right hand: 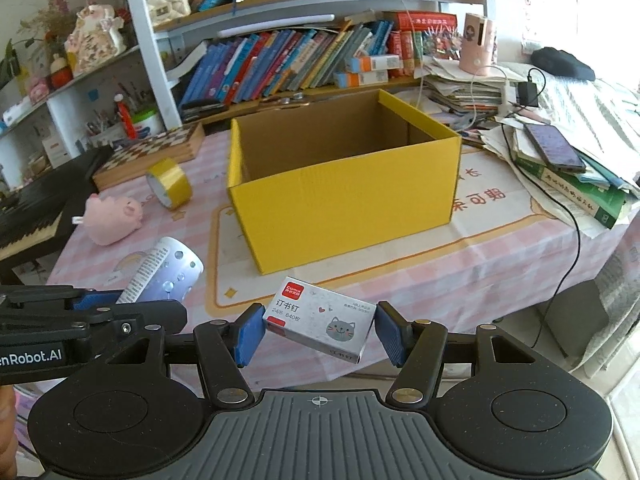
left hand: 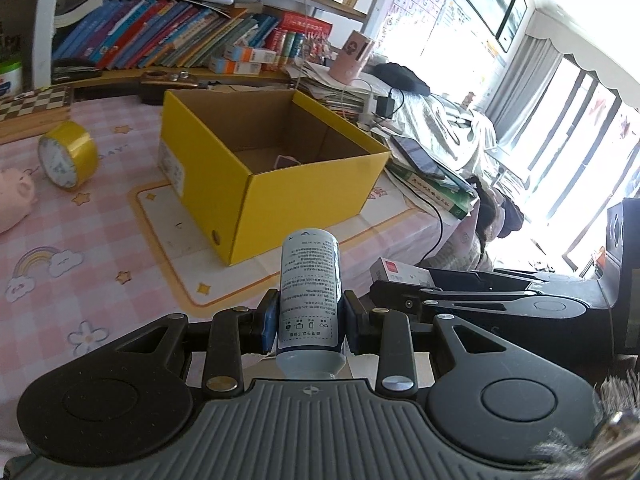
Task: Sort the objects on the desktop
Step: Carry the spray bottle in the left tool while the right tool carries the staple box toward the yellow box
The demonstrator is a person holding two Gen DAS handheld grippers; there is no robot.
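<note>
Yellow box stands open, likely as the sorting bin. Left gripper clamps a can; right gripper, half-open, grips a staple box, both probably box-bound.

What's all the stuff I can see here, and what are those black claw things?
cardboard box: 1, yellow, open, middle of the table
tape roll: 1, yellow, left of the box
pig toy: 1, pink, beside the tape
chessboard: 1, checkered, behind the tape
phone: 1, dark, on the book pile at right
spray can: 1, white and blue, in the left gripper
staple box: 1, grey, in the right gripper
</note>
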